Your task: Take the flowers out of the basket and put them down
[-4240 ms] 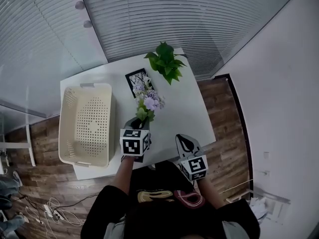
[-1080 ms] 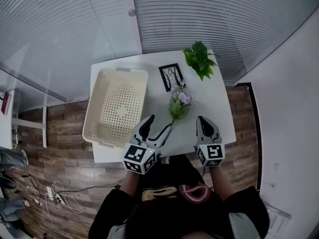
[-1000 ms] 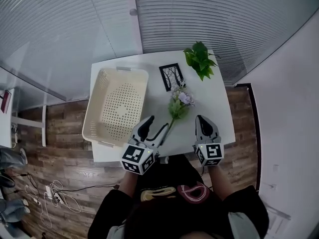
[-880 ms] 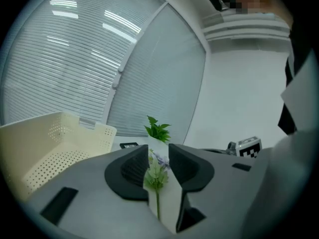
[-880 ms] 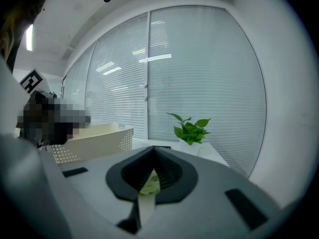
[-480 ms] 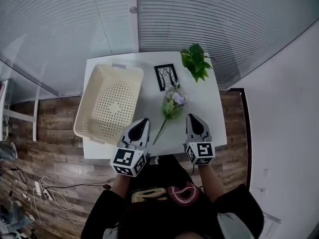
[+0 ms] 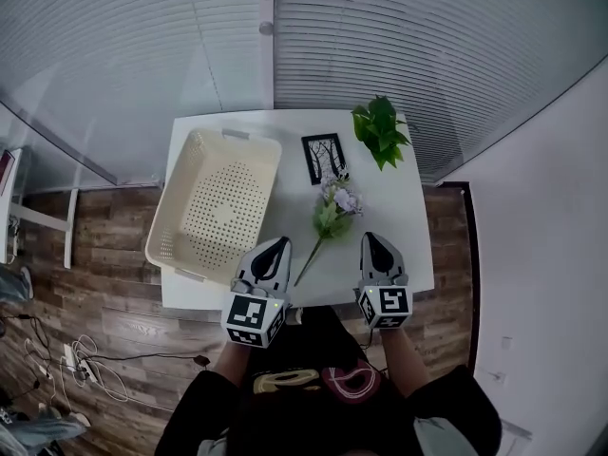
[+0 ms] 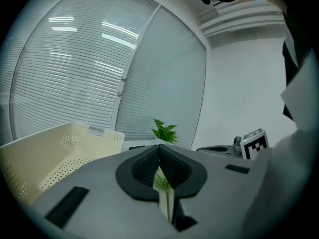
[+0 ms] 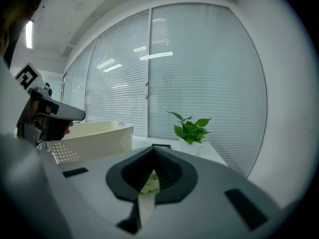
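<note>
Lying on the table [image 7: 397, 196] beside the empty basket [image 7: 169, 218], the flowers [image 7: 333, 207] look delivered; left gripper [image 7: 275, 246] and right gripper [image 7: 372, 241] are clenched, holding nothing

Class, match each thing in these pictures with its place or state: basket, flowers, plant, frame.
1 basket
2 flowers
3 plant
4 frame

A lying on the table, front middle
B back right corner
C empty, on the left
D flat, at the back, between basket and plant

Pairs: 1-C, 2-A, 3-B, 4-D
</note>
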`<state>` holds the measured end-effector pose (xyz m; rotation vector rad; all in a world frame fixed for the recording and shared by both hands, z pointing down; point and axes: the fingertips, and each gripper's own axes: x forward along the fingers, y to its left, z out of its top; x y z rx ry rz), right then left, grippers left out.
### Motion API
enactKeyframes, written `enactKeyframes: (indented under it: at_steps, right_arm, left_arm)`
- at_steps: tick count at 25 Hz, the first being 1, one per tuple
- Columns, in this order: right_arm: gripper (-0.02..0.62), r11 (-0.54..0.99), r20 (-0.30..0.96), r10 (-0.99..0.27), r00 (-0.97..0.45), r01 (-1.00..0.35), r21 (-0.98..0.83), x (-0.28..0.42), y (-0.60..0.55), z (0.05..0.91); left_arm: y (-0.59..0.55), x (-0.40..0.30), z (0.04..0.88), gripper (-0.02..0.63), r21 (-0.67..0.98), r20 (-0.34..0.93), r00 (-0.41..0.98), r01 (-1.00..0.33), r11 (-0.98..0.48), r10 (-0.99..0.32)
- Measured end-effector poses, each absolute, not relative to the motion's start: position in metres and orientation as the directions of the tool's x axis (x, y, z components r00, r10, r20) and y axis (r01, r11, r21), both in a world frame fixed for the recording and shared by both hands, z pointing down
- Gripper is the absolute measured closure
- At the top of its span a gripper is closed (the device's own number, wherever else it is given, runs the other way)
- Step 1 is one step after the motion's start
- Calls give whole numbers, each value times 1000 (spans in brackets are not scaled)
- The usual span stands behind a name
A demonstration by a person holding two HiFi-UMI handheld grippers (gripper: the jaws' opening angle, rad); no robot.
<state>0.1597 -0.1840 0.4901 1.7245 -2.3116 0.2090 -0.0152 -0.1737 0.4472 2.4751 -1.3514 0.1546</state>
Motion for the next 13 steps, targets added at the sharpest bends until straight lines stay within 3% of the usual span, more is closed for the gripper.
enactKeyframes:
  at_steps: [13]
  right_arm:
    - [588, 360, 322, -873, -366, -930, -78, 141, -184, 506]
  left_arm:
    - [-175, 0, 468, 589, 225, 309, 589, -808, -545, -746]
